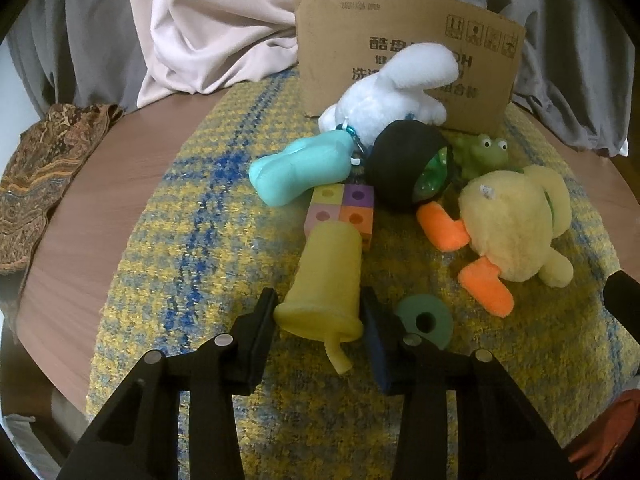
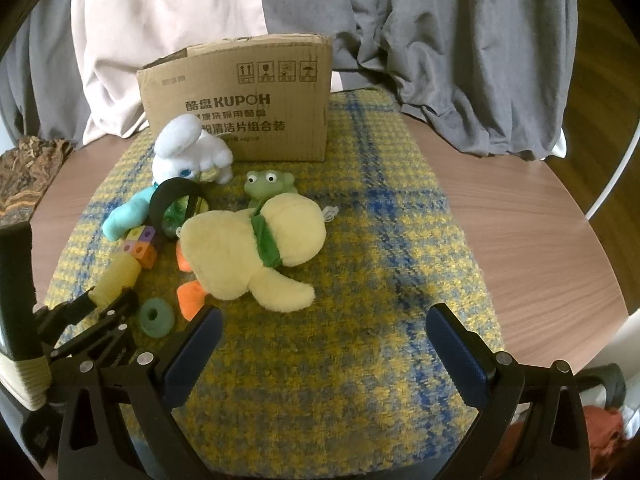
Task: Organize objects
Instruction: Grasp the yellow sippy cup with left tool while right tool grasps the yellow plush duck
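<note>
Step in hand: L gripper clamped on the yellow cup, pick-up stage, nothing sorted yet.

I read the L jaws as narrow, pads pressing both sides of the cup's flared end; it lies on its side on the plaid mat, touching the cube block, w/ the green ring just beside. R gripper stands wide, empty, over bare mat near the duck plush. Box sits at the mat's far edge; its inside is hidden from both views, so contents: can't tell. White plush and frog lie in front of it. Next, in my judgement: lift cup clear w/o dragging the block, carry over the pile to the box, presumably the bin.
</note>
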